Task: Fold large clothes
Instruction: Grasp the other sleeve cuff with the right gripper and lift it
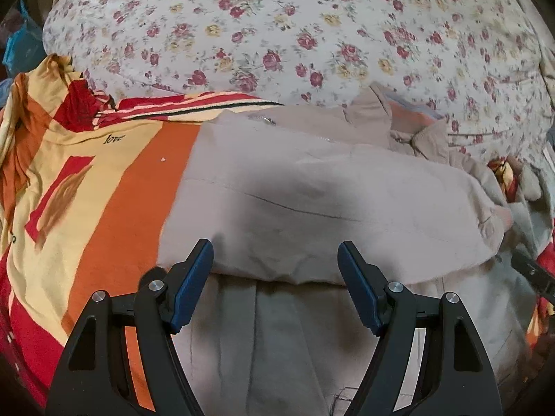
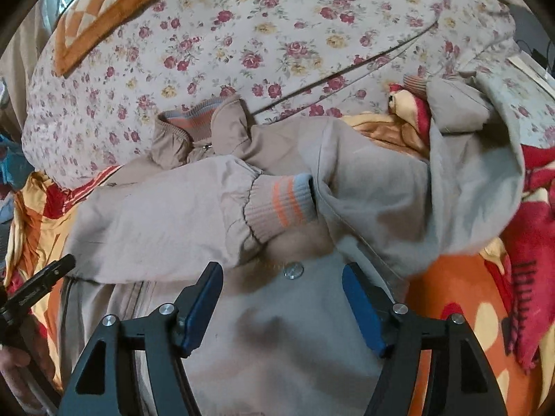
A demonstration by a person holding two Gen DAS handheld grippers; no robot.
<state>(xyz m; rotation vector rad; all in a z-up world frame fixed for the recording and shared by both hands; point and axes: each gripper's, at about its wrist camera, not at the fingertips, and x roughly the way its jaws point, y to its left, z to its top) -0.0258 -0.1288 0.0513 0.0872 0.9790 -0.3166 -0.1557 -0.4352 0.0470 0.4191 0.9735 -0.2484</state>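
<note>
A beige jacket (image 1: 312,201) lies spread on the bed, one sleeve folded across its body. In the right wrist view the jacket (image 2: 166,222) shows its ribbed cuff (image 2: 281,208) with orange and grey stripes, its collar (image 2: 201,124) at the far side, and a metal snap (image 2: 293,271). My left gripper (image 1: 275,253) is open and empty, just above the folded sleeve's near edge. My right gripper (image 2: 282,274) is open and empty, just above the jacket by the snap. The other sleeve (image 2: 475,173) hangs bunched at the right.
An orange, yellow and red blanket (image 1: 104,208) lies under the jacket and shows in the right wrist view (image 2: 468,329) too. A floral quilt (image 1: 277,27) fills the far side. An orange checked cushion (image 2: 104,10) lies on it. The left gripper's body (image 2: 34,287) shows at the left edge.
</note>
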